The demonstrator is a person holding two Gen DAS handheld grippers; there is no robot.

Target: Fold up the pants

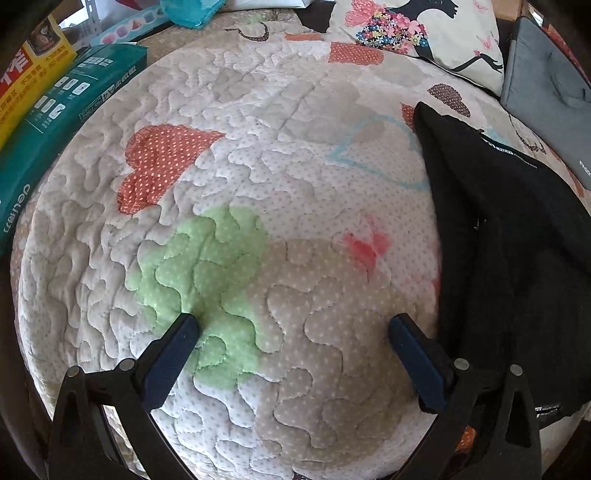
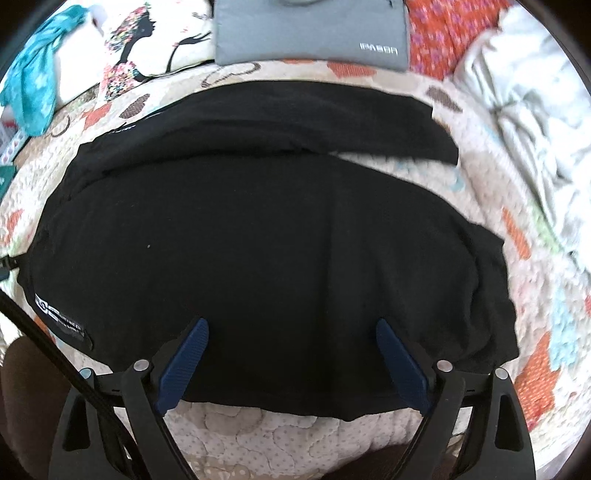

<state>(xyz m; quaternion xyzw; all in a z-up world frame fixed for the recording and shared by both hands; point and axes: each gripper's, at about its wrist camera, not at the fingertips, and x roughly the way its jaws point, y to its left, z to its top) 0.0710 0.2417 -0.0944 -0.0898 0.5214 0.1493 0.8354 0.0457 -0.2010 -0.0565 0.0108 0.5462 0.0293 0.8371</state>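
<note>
The black pants lie flat and folded over on the quilted bedspread, with a white printed label near their left edge. My right gripper is open and empty, its blue fingers just above the pants' near edge. My left gripper is open and empty over bare quilt. In the left wrist view the pants lie to the right of its right finger, apart from it.
A grey pouch and a printed pillow lie beyond the pants. Crumpled pale cloth lies at the far right. A teal box and a yellow box stand along the quilt's left side.
</note>
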